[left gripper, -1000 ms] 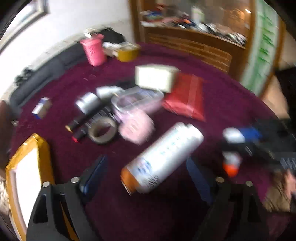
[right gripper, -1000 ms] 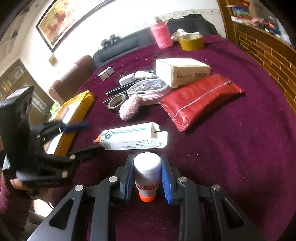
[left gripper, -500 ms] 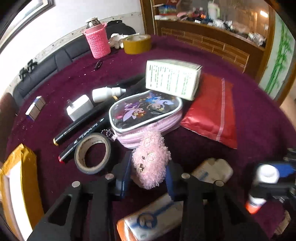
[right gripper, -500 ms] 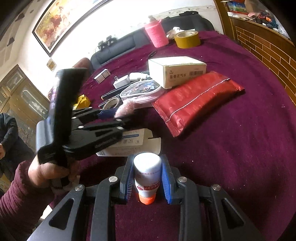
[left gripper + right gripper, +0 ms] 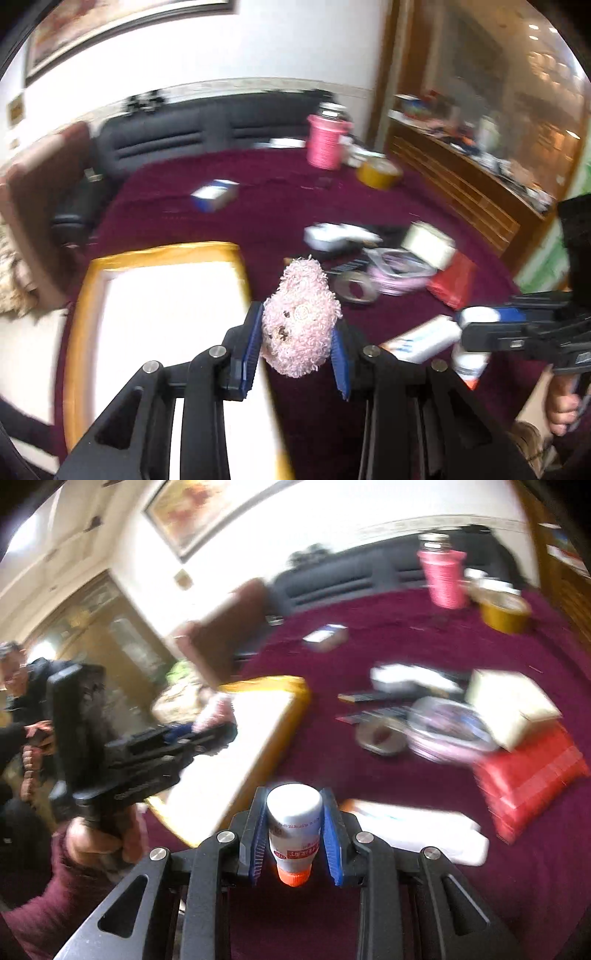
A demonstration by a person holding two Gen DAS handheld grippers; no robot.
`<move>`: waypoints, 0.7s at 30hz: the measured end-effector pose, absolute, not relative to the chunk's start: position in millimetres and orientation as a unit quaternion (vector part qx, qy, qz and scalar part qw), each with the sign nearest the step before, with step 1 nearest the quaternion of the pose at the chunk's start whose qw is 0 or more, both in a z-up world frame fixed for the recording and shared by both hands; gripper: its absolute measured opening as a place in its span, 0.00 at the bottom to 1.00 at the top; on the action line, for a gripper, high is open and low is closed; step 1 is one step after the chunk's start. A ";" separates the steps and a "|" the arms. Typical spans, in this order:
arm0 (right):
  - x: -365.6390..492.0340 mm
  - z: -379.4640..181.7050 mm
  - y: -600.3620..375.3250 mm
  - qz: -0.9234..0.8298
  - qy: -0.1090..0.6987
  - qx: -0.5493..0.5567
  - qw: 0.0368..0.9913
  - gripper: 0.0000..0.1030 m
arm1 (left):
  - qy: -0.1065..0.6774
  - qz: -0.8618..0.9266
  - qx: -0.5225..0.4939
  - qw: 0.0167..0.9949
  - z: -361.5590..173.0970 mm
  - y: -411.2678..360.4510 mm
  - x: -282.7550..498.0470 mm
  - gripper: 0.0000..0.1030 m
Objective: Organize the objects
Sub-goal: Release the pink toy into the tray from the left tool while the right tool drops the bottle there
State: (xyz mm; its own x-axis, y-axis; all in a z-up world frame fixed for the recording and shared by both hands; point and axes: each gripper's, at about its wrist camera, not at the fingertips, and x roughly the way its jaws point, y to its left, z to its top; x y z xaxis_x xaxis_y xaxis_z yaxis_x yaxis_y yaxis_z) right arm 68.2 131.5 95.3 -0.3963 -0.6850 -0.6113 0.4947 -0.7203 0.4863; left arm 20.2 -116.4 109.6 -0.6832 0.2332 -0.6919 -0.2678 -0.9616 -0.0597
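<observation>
The left claw [image 5: 297,345] grips a fluffy pink plush toy [image 5: 300,319] between its two blue pads, lifted clear above the maroon-covered counter [image 5: 280,206]. The toy pokes up and forward past the fingertips. Below and to the left lies a flat yellow-edged package with a white face [image 5: 166,295], its near corner under the claw.

The right claw [image 5: 294,834] is clamped on a small white bottle with an orange cap [image 5: 293,827], cap pointing back toward the camera, white base forward. From the right wrist view, the left hand [image 5: 99,842], in a maroon sleeve, holds its tool at the left with the fingers reaching out level over the yellow-edged package.

To the right sits a cluster: a roll of tape [image 5: 380,736], a clear pink-trimmed pouch [image 5: 448,727], a pale box [image 5: 511,705], a red packet [image 5: 528,771], and a long white carton [image 5: 417,829] nearest the right claw. Bare maroon cloth lies in front of the right claw and in the middle of the counter; a pink cup [image 5: 445,578] and a yellow tape roll [image 5: 504,611] stand at the far edge. Both views are motion-blurred.
</observation>
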 end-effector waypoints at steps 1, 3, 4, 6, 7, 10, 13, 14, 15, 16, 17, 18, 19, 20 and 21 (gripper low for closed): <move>58.2 103.1 110.2 -0.817 -0.117 0.421 0.376 0.29 | 0.022 0.919 -0.375 0.122 110.0 -128.8 14.7 0.32; 44.1 109.1 81.2 -0.809 -0.114 0.427 0.387 0.29 | 0.009 0.917 -0.383 0.108 107.6 -150.5 2.6 0.32; 33.5 110.8 64.7 -0.806 -0.111 0.432 0.389 0.29 | -0.003 0.916 -0.388 0.102 103.7 -162.1 -5.2 0.32; 14.2 108.4 32.1 -0.801 -0.102 0.445 0.388 0.29 | -0.024 0.911 -0.403 0.086 90.3 -181.4 -24.3 0.32; 3.7 105.1 16.8 -0.801 -0.094 0.452 0.382 0.29 | -0.029 0.909 -0.408 0.083 84.6 -187.0 -30.0 0.32; -28.8 87.1 -22.3 -0.808 -0.061 0.474 0.345 0.29 | -0.054 0.899 -0.429 0.064 58.5 -205.0 -54.1 0.32; -57.2 60.8 -46.2 -0.803 -0.042 0.504 0.314 0.29 | -0.090 0.886 -0.452 0.057 33.1 -220.4 -75.7 0.32; -65.7 51.3 -51.4 -0.801 -0.039 0.514 0.304 0.29 | -0.098 0.883 -0.456 0.053 25.5 -223.5 -81.8 0.32; -71.7 44.6 -53.2 -0.798 -0.037 0.522 0.298 0.29 | -0.105 0.881 -0.459 0.053 18.9 -225.8 -87.1 0.32; -78.1 38.5 -55.0 -0.797 -0.034 0.528 0.290 0.29 | -0.109 0.879 -0.460 0.052 16.7 -231.2 -89.6 0.32; -82.9 32.4 -57.4 -0.800 -0.028 0.531 0.278 0.29 | -0.114 0.878 -0.462 0.052 12.5 -232.4 -93.2 0.32; -89.7 29.5 -57.9 -0.801 -0.025 0.533 0.272 0.29 | -0.119 0.876 -0.464 0.052 8.6 -233.1 -96.2 0.32; -93.8 28.0 -59.4 -0.800 -0.023 0.535 0.269 0.29 | -0.125 0.874 -0.466 0.055 5.8 -233.9 -99.8 0.32; -97.7 25.2 -59.7 -0.802 -0.021 0.537 0.262 0.29 | -0.130 0.873 -0.466 0.056 3.1 -235.0 -102.2 0.33; -101.9 22.8 -59.3 -0.803 -0.020 0.538 0.255 0.29 | -0.134 0.873 -0.466 0.058 1.2 -236.1 -104.2 0.33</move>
State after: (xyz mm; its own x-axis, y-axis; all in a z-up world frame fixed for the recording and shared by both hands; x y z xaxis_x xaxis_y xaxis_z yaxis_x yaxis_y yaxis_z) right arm -101.9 -59.3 22.8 -0.2910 -0.4315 -0.8539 0.3887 -0.8689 0.3065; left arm -104.2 -236.1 1.2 -0.5585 0.2269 -0.7979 0.0232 -0.9572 -0.2885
